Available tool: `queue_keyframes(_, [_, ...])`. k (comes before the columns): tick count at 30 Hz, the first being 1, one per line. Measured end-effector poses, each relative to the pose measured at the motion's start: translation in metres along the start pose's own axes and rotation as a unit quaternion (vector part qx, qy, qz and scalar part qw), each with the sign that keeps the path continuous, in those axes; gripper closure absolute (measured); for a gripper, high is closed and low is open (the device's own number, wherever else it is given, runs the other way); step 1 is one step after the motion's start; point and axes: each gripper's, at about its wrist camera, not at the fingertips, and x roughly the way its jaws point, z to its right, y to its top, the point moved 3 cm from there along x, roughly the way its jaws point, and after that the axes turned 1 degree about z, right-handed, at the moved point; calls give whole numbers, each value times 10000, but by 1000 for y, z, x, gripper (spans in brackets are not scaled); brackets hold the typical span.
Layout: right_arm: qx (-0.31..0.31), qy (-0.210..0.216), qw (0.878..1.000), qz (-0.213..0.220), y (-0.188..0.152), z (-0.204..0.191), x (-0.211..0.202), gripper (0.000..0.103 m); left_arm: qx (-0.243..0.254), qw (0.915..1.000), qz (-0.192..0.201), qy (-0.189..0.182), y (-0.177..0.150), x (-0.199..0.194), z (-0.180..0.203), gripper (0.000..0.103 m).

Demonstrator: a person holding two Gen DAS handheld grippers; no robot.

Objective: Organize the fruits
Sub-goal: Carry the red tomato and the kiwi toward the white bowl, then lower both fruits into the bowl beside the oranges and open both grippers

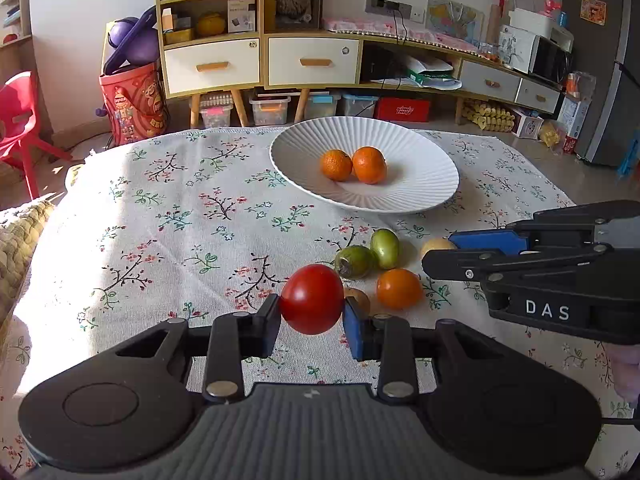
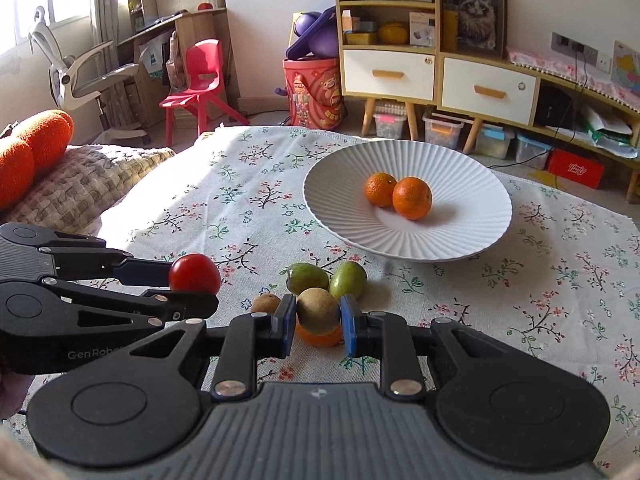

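Fruits lie split between plate and cloth: two oranges (image 1: 352, 165) sit touching in the hollow of the white ribbed plate (image 1: 420, 200), at about one o'clock from my left gripper (image 1: 312, 316), while two green fruits (image 2: 326, 278), a small brown fruit (image 2: 266, 303) and a loose orange (image 1: 399, 289) wait in a cluster on the floral tablecloth (image 1: 180, 220), between my grippers and the plate. My left gripper is clamped on a red tomato (image 1: 312, 299), pads pressing its sides at three and nine o'clock, so it hangs clear above the cloth. My right gripper (image 2: 318, 320) is clamped on a round tan fruit (image 2: 318, 310) the same way, with the loose orange showing just beneath it. I judge both are held aloft to be carried to the plate together, whose dished centre should keep round fruit from rolling off. Readable writing: "DAS" on the right gripper's body in the left view, "GenRobo", cut off, on the left one's in the right view.
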Motion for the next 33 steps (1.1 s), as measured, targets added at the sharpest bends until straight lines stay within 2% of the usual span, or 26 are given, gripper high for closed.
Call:
queue_keyframes(15, [329, -342, 9985, 258, 29, 33, 6, 81, -50, 9995, 312, 64, 35, 17, 10, 85])
queue_keyframes(23, [412, -504, 9976, 238, 37, 49, 17, 81, -18, 9995, 311, -3, 52, 36, 22, 85])
queue_keyframes(33, [675, -561, 9961, 133, 46, 69, 34, 81, -155, 9997, 129, -157, 74, 75, 26, 85])
